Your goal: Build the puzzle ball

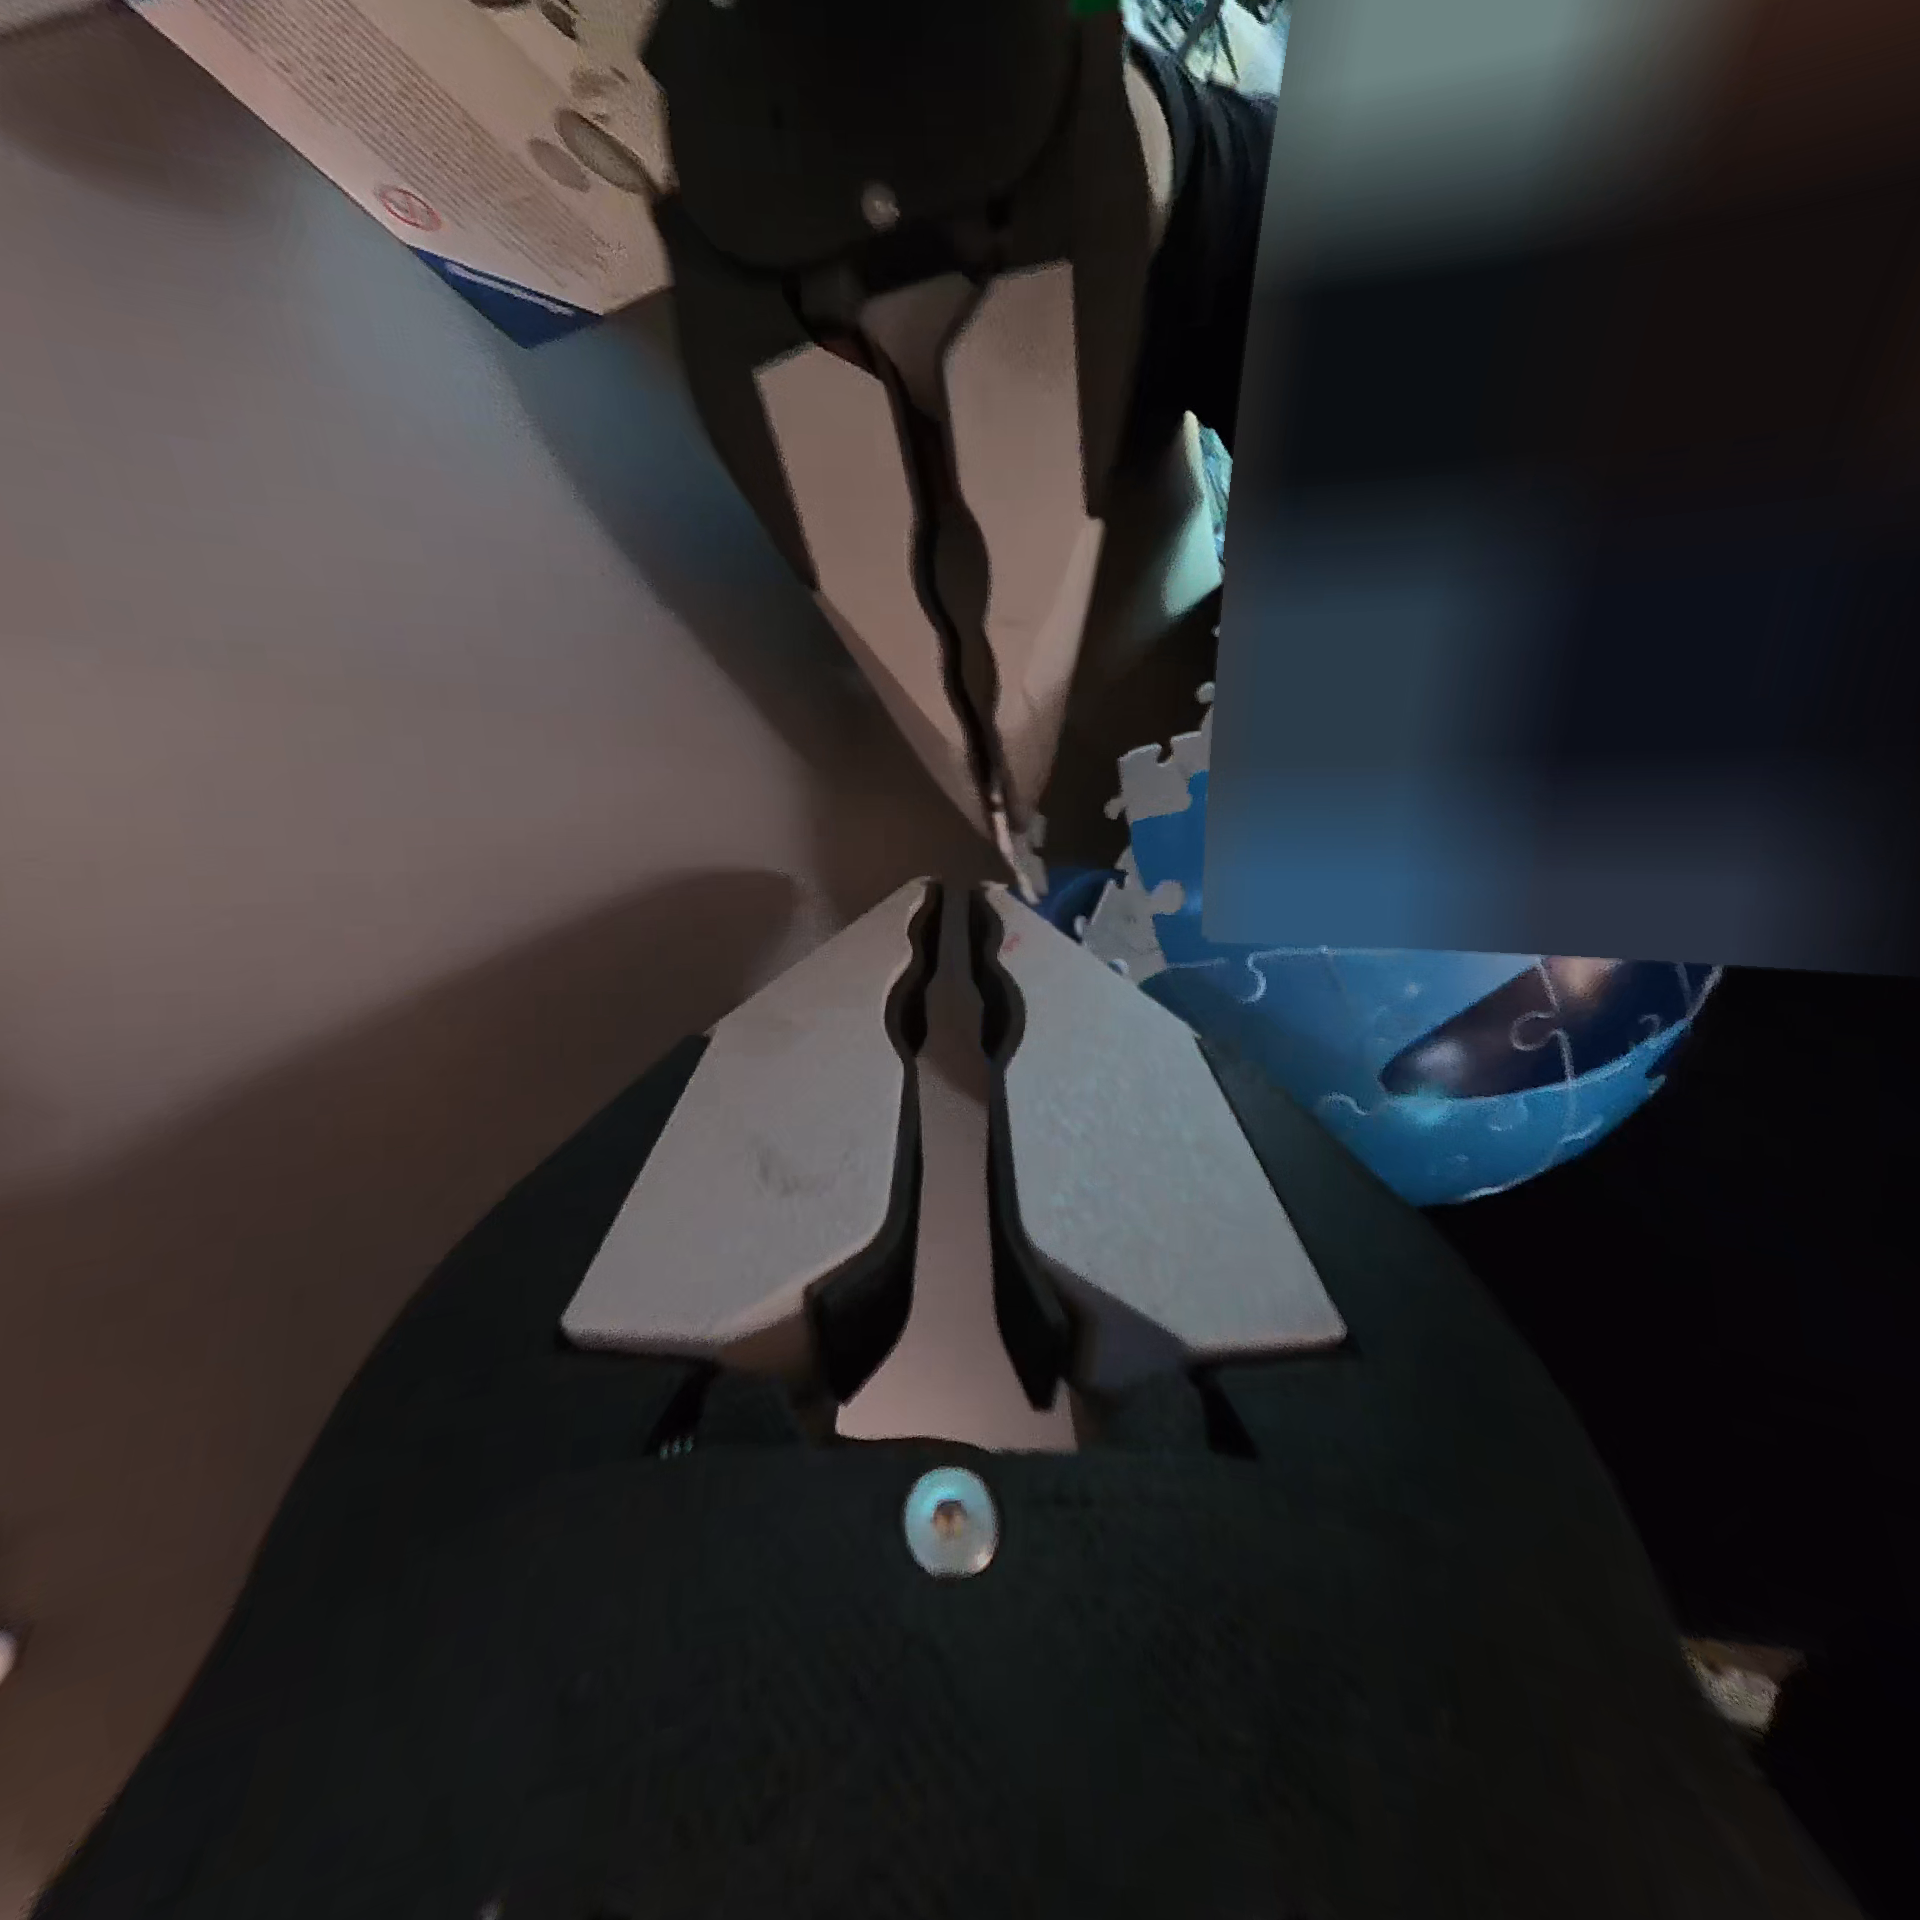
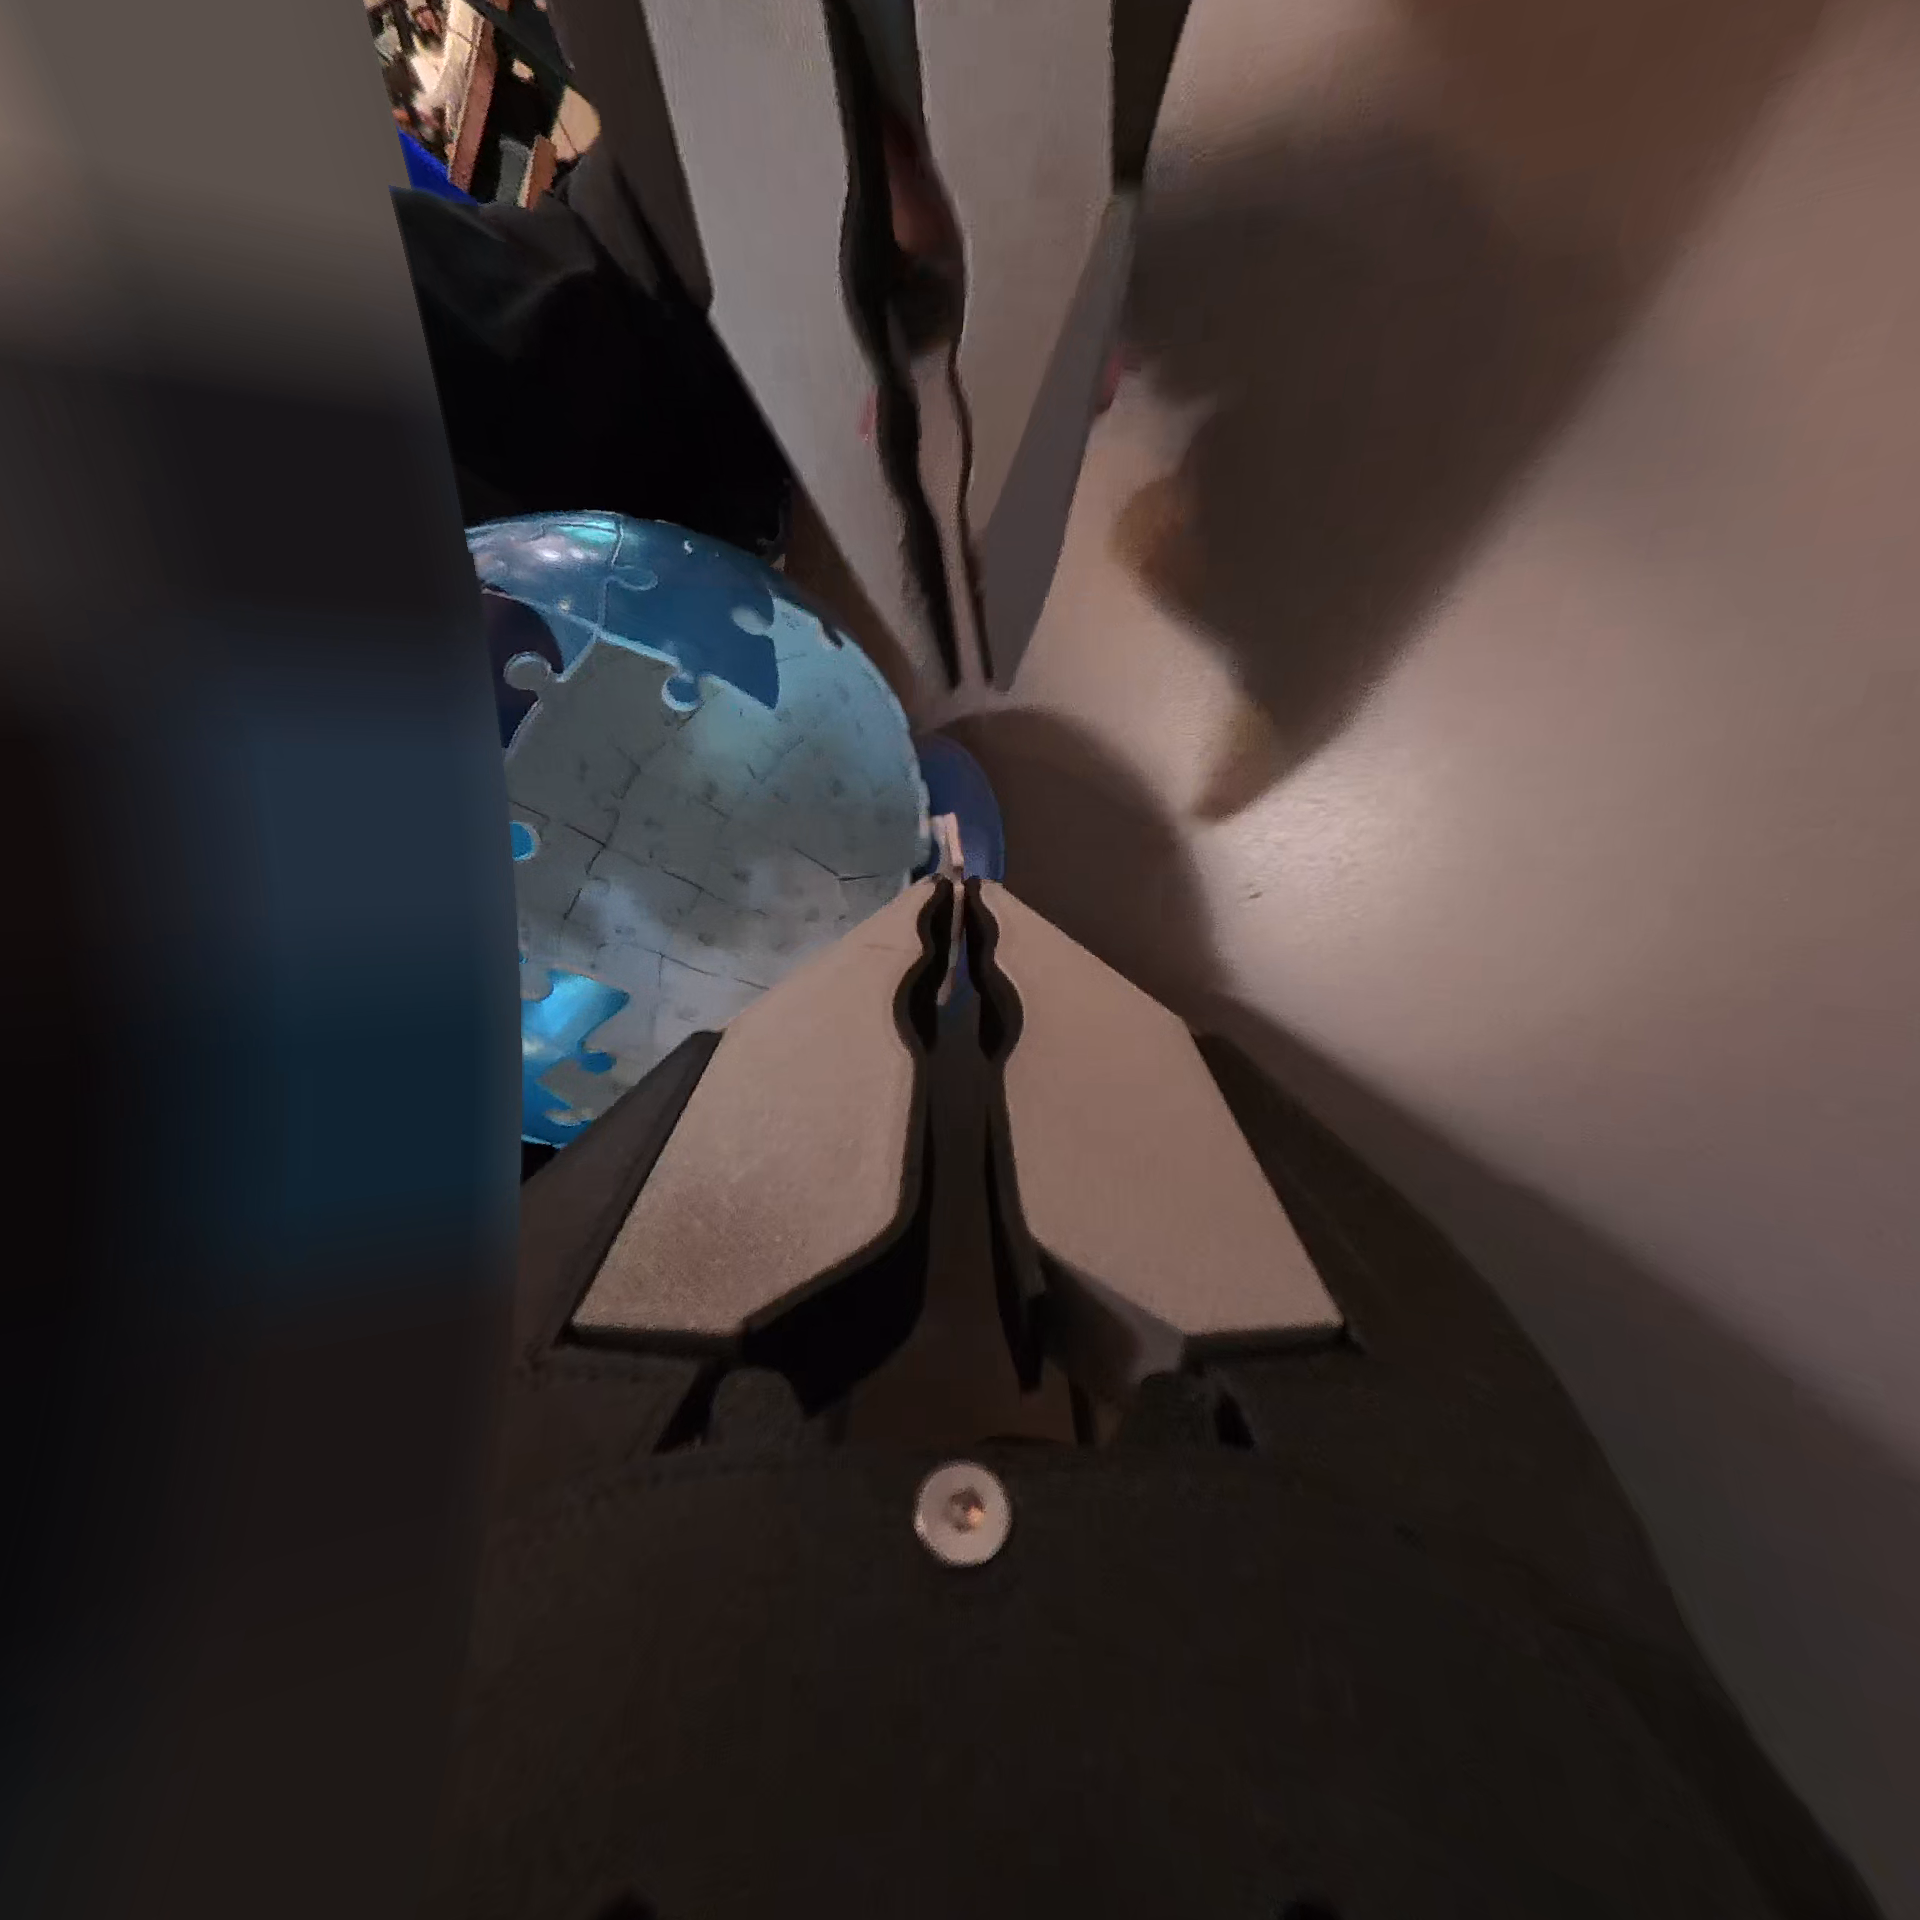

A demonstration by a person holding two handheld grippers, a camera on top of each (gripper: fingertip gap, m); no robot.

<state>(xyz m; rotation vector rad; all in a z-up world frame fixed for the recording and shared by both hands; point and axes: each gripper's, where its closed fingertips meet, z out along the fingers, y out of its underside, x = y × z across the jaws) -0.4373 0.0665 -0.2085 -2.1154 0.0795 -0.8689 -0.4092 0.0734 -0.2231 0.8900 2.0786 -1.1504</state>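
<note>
Between my grippers: both tips meet nose to nose at the open rim of the puzzle ball (image 2: 717,821), just above the surface (image 1: 312,675).
Right gripper (image 2: 958,883): jaws nearly closed, pinching a thin puzzle piece (image 2: 948,836) edge-on, so I judge it can slot into the rim.
Left gripper (image 1: 956,891): jaws almost together; I cannot tell if it holds anything.
Ball: an unfinished blue shell, grey inside facing my right camera.
Piece axis: long edge runs along my right gripper's fingers, toward the left gripper.
Behind: a cardboard box (image 1: 468,156).
</note>
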